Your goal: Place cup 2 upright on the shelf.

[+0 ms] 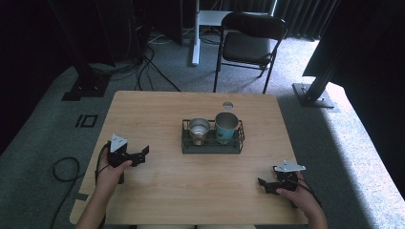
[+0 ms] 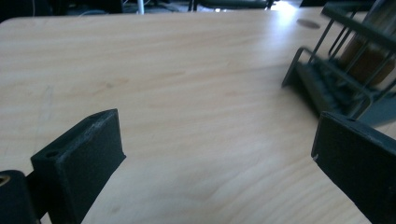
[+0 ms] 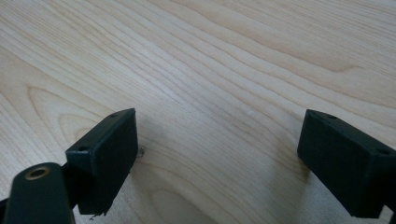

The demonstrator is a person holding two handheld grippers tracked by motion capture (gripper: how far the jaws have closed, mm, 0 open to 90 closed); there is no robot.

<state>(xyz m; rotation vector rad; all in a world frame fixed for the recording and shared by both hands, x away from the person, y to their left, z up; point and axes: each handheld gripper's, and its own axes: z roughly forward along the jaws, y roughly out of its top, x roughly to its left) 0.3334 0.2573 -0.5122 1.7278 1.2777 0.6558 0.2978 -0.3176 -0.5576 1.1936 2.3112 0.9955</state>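
While both tools sit idle near the bottom of the high view, neither holds anything: left gripper at lower left, jaws spread wide with bare wood between them, right gripper at lower right, jaws equally wide over plain tabletop

Light wooden square table, centre of frame carries a dark wire rectangular tray. Inside it, two cups upright side by side: a shiny metal cup in the left half, a teal cup with a tan rim in the right half, close together, can't tell if touching. Small round mark on the wood just above the tray. In the left gripper view the tray corner shows at upper right, blurred, with something brownish behind the wires

Judged step: reach for a cup, not begun. Left gripper points toward the tray and is nearer the metal cup, so that looks like the likely first pick. To do it well: come in above the tray wall, not through the wires, keep jaws wide until they straddle the cup wall or rim, close square on it, lift straight up so the neighbour cup isn't knocked. Metal looks slick, so grip firmly below the rim. Right gripper could steady the tray if it slides
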